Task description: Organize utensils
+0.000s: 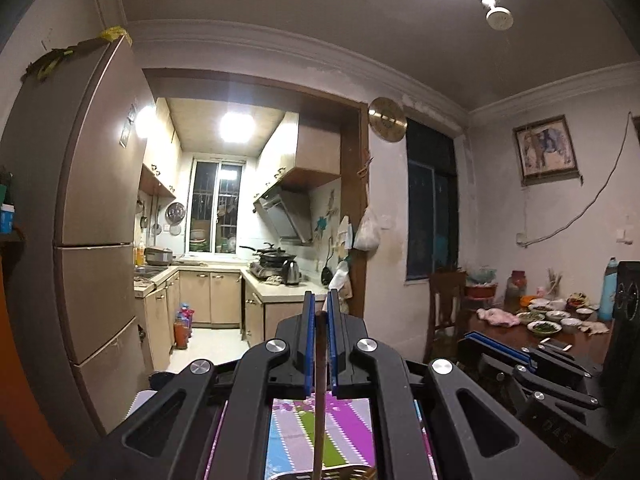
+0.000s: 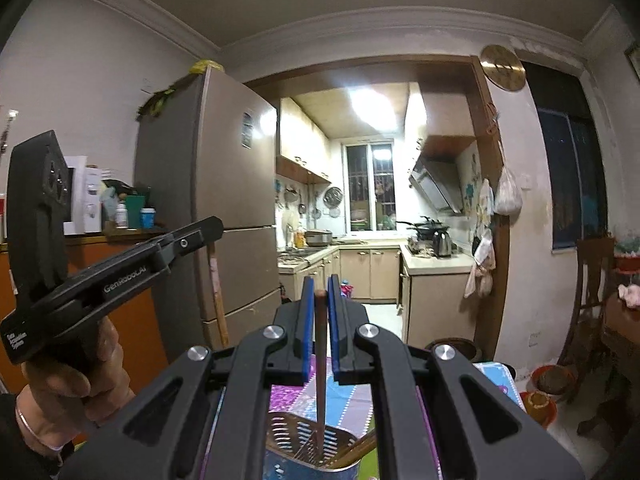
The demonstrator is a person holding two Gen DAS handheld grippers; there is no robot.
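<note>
Above the slotted holder (image 2: 308, 440), each tool — left (image 1: 319, 308), right (image 2: 319, 286) — narrowly clamped on one upright chopstick (image 2: 321, 360).

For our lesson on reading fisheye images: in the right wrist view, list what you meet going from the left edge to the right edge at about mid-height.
Left gripper → fridge → kitchen window → kettle → hanging plastic bag → dark window → wooden chair.

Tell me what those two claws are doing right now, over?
Left claw shut on a chopstick. Right claw shut on another chopstick, tip down in the slotted utensil holder. Nothing blocking.
</note>
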